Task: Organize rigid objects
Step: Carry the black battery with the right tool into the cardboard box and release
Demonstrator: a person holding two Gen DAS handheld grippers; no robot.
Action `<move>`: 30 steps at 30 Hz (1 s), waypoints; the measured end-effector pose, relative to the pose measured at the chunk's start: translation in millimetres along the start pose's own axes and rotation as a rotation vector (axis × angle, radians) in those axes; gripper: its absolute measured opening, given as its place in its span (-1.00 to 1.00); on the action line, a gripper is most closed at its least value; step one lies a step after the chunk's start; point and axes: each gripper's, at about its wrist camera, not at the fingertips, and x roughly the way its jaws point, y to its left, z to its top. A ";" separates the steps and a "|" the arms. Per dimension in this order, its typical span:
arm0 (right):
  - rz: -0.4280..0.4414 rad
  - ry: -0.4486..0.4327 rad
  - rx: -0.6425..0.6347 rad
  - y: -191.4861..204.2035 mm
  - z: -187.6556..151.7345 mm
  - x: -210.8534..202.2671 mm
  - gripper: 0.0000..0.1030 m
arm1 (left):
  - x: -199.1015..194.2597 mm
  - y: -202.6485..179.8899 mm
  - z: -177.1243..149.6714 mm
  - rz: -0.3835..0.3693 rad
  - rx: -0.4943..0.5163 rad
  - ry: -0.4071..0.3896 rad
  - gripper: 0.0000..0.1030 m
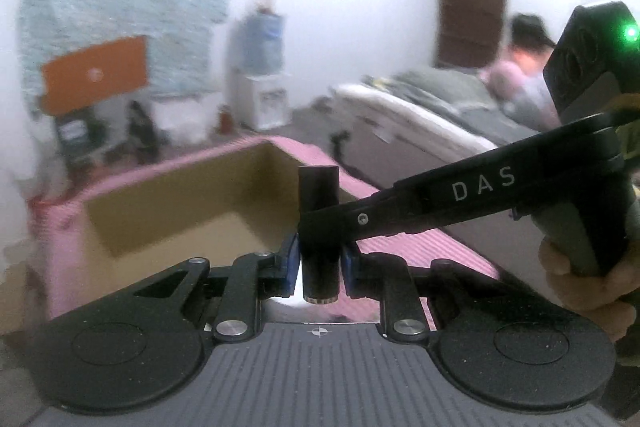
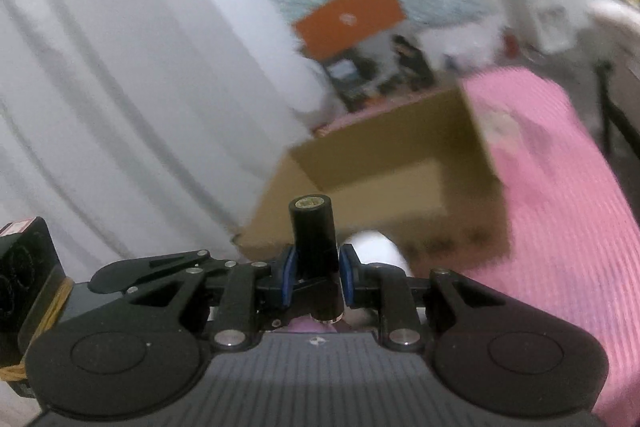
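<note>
Above the pink ribbed mat, both grippers clamp one upright black cylinder. Left gripper grips low; right gripper higher. Behind stands an open cardboard box.

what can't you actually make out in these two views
- Left wrist view: whether the left gripper grips the black cylinder or just flanks it; the right gripper crosses it there.
- Both views: the cardboard box floor, motion-blurred, near part cut off by the gripper.
- Right wrist view: the white object, mostly hidden behind the finger.

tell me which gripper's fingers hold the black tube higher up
The right gripper: its fingers clamp the black tube at mid-height, crossing in from the side, while the left gripper grips lower.
</note>
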 end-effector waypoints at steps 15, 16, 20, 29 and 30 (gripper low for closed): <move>0.110 0.387 0.047 -11.1 107.5 214.3 -0.52 | 119.8 132.6 23.1 0.171 -0.209 0.297 -0.60; 0.107 0.417 0.062 -16.8 110.3 227.0 -0.52 | 126.2 138.6 22.2 0.180 -0.215 0.319 -0.60; 0.105 0.523 0.129 -31.6 112.1 270.1 -0.52 | 140.4 150.2 14.3 0.228 -0.225 0.379 -0.60; 0.056 0.634 0.113 -37.3 104.6 333.5 -0.50 | 136.3 158.2 15.4 0.241 -0.262 0.361 -0.38; 0.056 0.628 0.101 -35.2 104.8 333.5 -0.50 | 134.0 157.8 16.2 0.241 -0.263 0.354 -0.34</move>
